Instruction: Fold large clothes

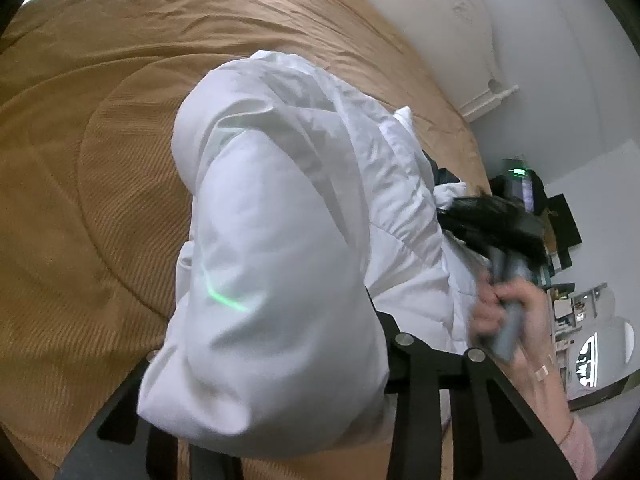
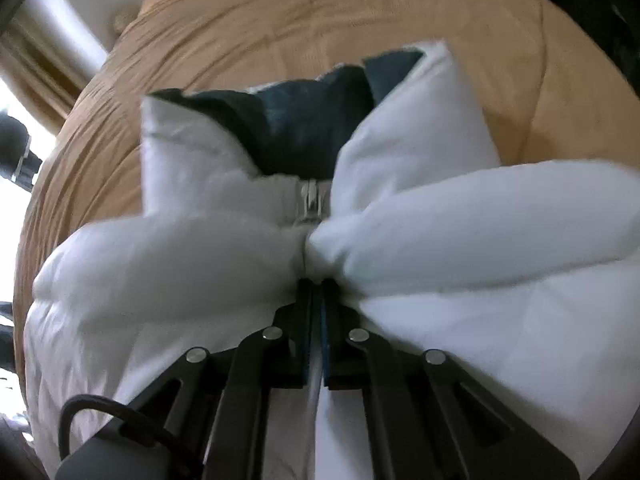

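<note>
A white puffer jacket (image 1: 272, 240) with a dark lining lies on the tan corduroy bedspread (image 1: 92, 128). In the left wrist view a puffy sleeve covers my left gripper (image 1: 276, 360); its fingers are hidden under the fabric. My right gripper (image 1: 456, 210) shows at the right, held by a hand, pinching the jacket near the collar. In the right wrist view my right gripper (image 2: 316, 280) is shut on the white jacket (image 2: 460, 232) beside the zipper (image 2: 310, 200), the fabric bunched around the fingertips. The dark lining (image 2: 296, 136) shows beyond.
The bedspread (image 2: 280, 20) fills the surface around the jacket. A white headboard and wall (image 1: 460, 32) rise at the back right. Shelves with clutter (image 1: 568, 304) stand at the far right. A dark object (image 2: 16, 152) sits by the window at left.
</note>
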Available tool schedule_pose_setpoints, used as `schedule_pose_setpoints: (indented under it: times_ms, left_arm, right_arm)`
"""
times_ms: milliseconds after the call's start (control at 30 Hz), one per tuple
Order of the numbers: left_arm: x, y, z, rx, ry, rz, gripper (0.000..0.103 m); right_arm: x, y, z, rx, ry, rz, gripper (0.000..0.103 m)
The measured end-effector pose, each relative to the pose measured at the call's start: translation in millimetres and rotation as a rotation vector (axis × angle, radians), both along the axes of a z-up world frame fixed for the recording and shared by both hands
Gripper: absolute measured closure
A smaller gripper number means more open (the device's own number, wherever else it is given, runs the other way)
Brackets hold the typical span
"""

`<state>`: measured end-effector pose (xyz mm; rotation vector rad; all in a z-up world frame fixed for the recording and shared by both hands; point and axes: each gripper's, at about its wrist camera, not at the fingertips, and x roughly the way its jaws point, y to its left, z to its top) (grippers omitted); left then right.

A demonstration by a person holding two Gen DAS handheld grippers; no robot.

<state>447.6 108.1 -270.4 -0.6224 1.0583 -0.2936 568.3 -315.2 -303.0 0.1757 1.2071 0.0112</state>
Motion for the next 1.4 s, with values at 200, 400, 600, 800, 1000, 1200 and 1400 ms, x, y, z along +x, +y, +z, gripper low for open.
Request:
schedule_pose_setpoints:
  times_ms: [200, 400, 600, 800, 1000, 1200, 1400]
  left_arm:
    - [-3, -4, 10, 0.038, -0.02, -0.007, 0.065]
    - [-15, -27, 27, 0.122, -0.061, -0.042, 0.065]
    - [-25, -48, 57, 0.202, -0.135, -0.074, 0.065]
    - [-43, -64, 93, 0.215, -0.203, -0.109, 0.065]
    - [-64, -112, 131, 0.329, -0.296, -0.215, 0.065]
    - [-72, -165, 146, 0.382, -0.305, -0.322, 0.065]
    - [-92, -229, 164, 0.448, -0.4, -0.441, 0.065]
  right_arm:
    - [-142, 4, 52, 0.036, -0.088, 0.166, 0.084]
    - [-214, -2, 7, 0.042, -0.09, 0.162, 0.084]
    - [-211, -17, 6, 0.077, -0.09, 0.165, 0.084]
    - [-216, -56, 9, 0.294, -0.077, 0.106, 0.084]
    - [-214, -74, 0, 0.378, -0.049, 0.07, 0.087]
    - [-218, -111, -13, 0.538, 0.0, -0.001, 0.088]
    - [-238, -166, 4, 0.725, 0.016, -0.045, 0.086]
